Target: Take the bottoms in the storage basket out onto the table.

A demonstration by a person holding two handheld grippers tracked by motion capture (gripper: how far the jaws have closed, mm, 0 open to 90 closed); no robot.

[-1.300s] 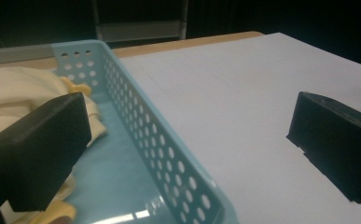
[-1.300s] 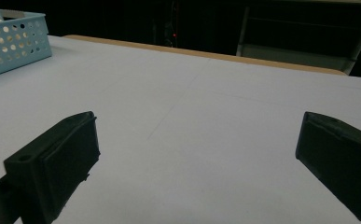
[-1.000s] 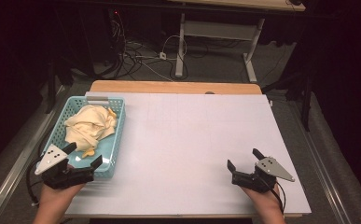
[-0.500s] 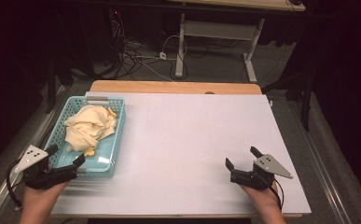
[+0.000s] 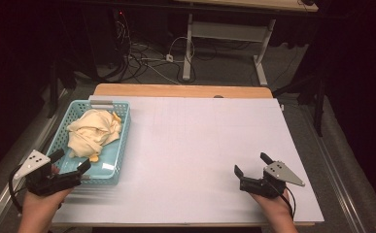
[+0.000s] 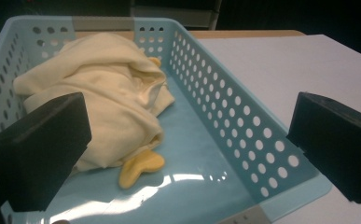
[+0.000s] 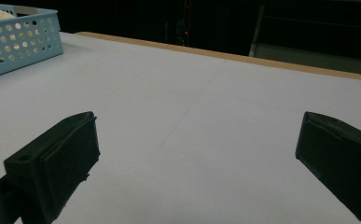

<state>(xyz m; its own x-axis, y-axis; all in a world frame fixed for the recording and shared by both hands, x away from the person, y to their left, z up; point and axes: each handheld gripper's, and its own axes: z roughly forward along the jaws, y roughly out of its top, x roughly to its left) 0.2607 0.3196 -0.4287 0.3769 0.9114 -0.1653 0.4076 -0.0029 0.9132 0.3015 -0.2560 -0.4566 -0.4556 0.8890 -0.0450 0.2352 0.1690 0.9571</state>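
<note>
A light blue perforated basket (image 5: 120, 145) stands at the table's left side, holding a crumpled pale yellow cloth (image 5: 92, 132). My left gripper (image 5: 70, 161) hovers open at the basket's near edge, its jaws pointing into it. In the left gripper view the cloth (image 6: 99, 88) lies between the wide-apart jaws of that gripper (image 6: 187, 135), and a small yellow tab (image 6: 140, 168) sticks out on the basket floor (image 6: 201, 158). My right gripper (image 5: 251, 163) rests open over the bare white table (image 5: 200, 136) at the near right, with nothing between the jaws of that gripper (image 7: 197, 144).
The basket's corner (image 7: 15, 42) shows far left in the right gripper view. A wooden strip (image 5: 176, 90) runs along the table's far edge. Beyond it are cables on the floor (image 5: 146, 58) and a white desk frame (image 5: 224, 34).
My left gripper swung out to the left of the basket, then came back toward its near edge. The right gripper has barely moved.
</note>
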